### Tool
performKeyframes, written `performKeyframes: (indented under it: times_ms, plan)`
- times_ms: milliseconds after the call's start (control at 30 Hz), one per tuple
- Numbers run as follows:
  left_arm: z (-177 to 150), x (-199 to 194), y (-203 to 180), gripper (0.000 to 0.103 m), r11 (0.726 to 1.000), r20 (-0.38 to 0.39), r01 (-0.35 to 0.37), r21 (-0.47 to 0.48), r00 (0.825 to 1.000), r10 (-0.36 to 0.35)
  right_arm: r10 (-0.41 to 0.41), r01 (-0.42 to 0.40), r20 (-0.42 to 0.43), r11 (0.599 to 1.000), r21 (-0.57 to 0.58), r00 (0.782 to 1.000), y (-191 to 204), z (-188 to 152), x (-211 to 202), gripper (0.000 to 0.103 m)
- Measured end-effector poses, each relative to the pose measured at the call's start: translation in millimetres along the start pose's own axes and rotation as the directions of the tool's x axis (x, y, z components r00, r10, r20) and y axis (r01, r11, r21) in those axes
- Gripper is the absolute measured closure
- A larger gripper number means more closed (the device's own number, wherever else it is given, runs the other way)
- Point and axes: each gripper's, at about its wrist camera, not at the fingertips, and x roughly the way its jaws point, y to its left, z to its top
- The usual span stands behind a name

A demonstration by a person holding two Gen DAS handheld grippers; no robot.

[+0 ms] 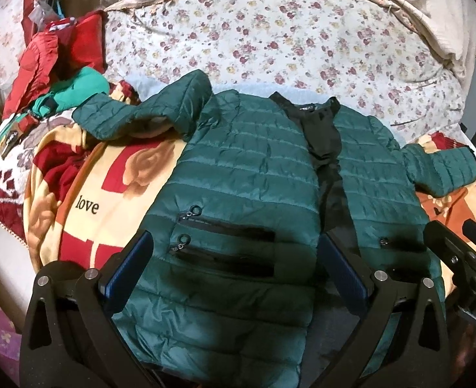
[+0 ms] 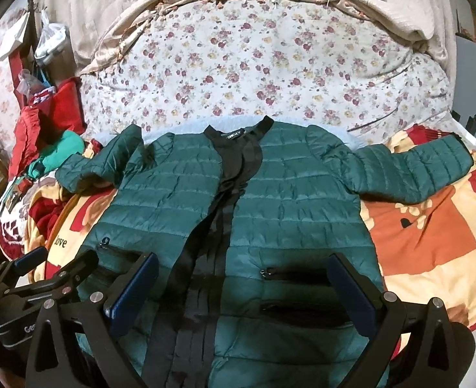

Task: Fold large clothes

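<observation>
A dark green quilted puffer jacket (image 1: 244,174) lies front up on the bed, unzipped, black lining showing down the middle. It also shows in the right wrist view (image 2: 289,200). Its left sleeve (image 1: 134,113) is bent and crumpled. Its right sleeve (image 2: 409,168) stretches out to the right. My left gripper (image 1: 234,268) is open and empty above the jacket's left front panel, near two zip pockets (image 1: 225,239). My right gripper (image 2: 244,287) is open and empty above the lower right panel and its pocket (image 2: 296,273). The left gripper shows at lower left in the right wrist view (image 2: 56,274).
The jacket rests on a patchwork blanket (image 1: 85,190) printed with "love". A floral quilt (image 2: 254,71) lies behind it. A pile of red and teal clothes (image 1: 53,74) sits at the left. A beige fringed cover (image 2: 399,3) lies at the far back.
</observation>
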Motion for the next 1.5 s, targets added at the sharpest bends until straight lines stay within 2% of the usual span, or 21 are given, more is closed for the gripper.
performKeyframes:
  times_ms: [167,633,1500]
  plan:
    - [-1.7,0.1,-0.4,0.001,1.000,-0.006,0.021,0.007,1.000,-0.021,0.000,0.000,-0.009,1.000,0.005,1.000,-1.6,0.1,1.9,0.000]
    - [-4.2,-0.8,-4.1,0.001,0.999,0.007,0.017,0.046,1.000,-0.017,0.001,-0.001,-0.017,1.000,0.004,1.000,-3.1,-1.0,3.9,0.000]
    - [-5.3,3.9,1.2,0.001,0.999,-0.013,0.023,0.042,1.000,-0.022,-0.004,0.004,-0.041,1.000,-0.009,0.999,-5.8,-2.0,12.2,0.000]
